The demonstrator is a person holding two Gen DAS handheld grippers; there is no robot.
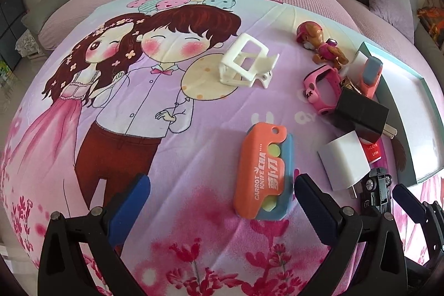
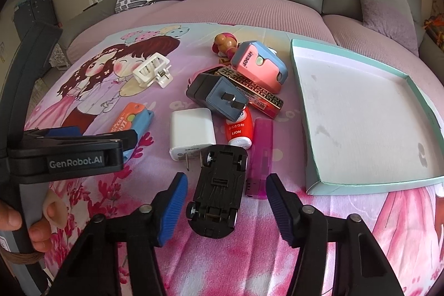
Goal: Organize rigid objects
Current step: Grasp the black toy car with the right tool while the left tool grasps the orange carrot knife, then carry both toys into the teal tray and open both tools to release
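Black plastic toy car [image 2: 216,190], upside down, lies between the unclenched right gripper [image 2: 227,208] fingers, untouched; white charger [image 2: 191,133] and purple lighter [image 2: 260,160] flank it. Left gripper [image 1: 222,208] released, near orange carrot knife [image 1: 262,171].

Both tongs angled steeply down: L tongs [image 1: 222,201] jaws wide apart w/ nothing gripped, R tongs [image 2: 226,208] part-open, pads not pressing, fingers [image 2: 41,226] round L handle.
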